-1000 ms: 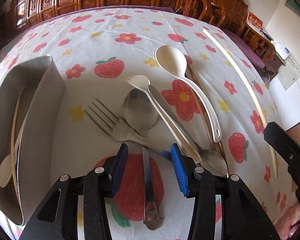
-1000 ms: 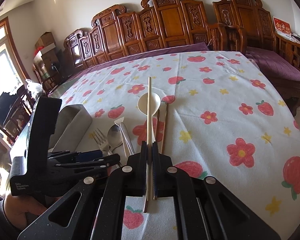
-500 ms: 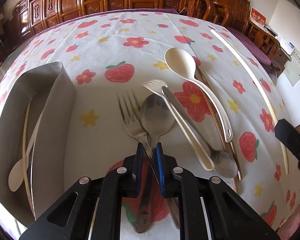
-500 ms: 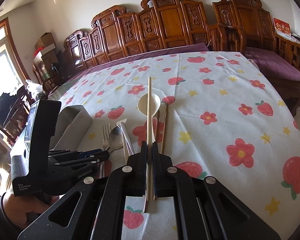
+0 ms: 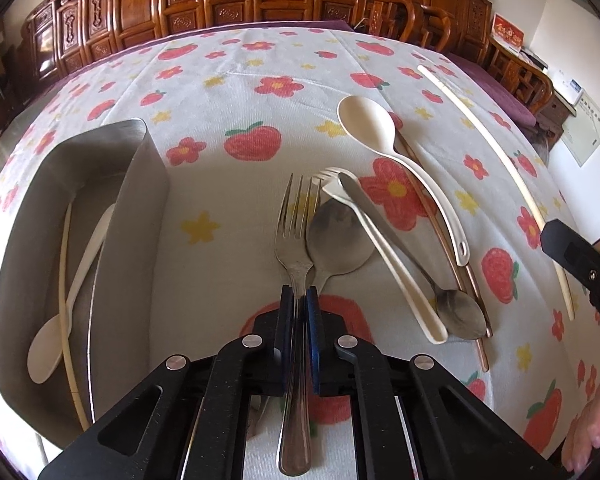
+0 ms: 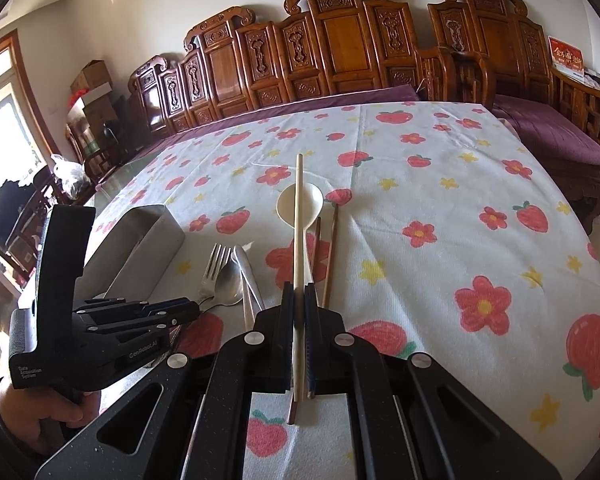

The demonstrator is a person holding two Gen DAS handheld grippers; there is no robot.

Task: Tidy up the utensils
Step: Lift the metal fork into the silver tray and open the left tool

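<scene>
The left gripper [image 5: 299, 300] has its blue pads pinched tight on the neck of the steel fork [image 5: 296, 240], tines pointing to twelve o'clock and the handle running back under the jaws toward six, a grip near the balance point that should let it lift without tipping. The fork's head lies touching the bowl of a steel spoon [image 5: 338, 236] at its three o'clock, so I would expect a nudge there as it comes away. Out at nine o'clock stands the steel tray [image 5: 140, 216], already holding a cream spoon [image 5: 74, 296] and a cream chopstick [image 5: 63, 280]; that looks like the fork's destination. Toward one and two o'clock lie a cream fork [image 5: 380, 248], a small steel spoon [image 5: 456, 312] crossing it, a large cream spoon [image 5: 370, 126], and what seem to be brown chopsticks [image 5: 460, 272] partly hidden beneath it. The right gripper [image 6: 299, 292] is likewise clamped, on a pale chopstick [image 6: 299, 216] that points to twelve and appears held clear above the strawberry tablecloth [image 6: 440, 200], presumably waiting its turn for the tray while the left hand works.
</scene>
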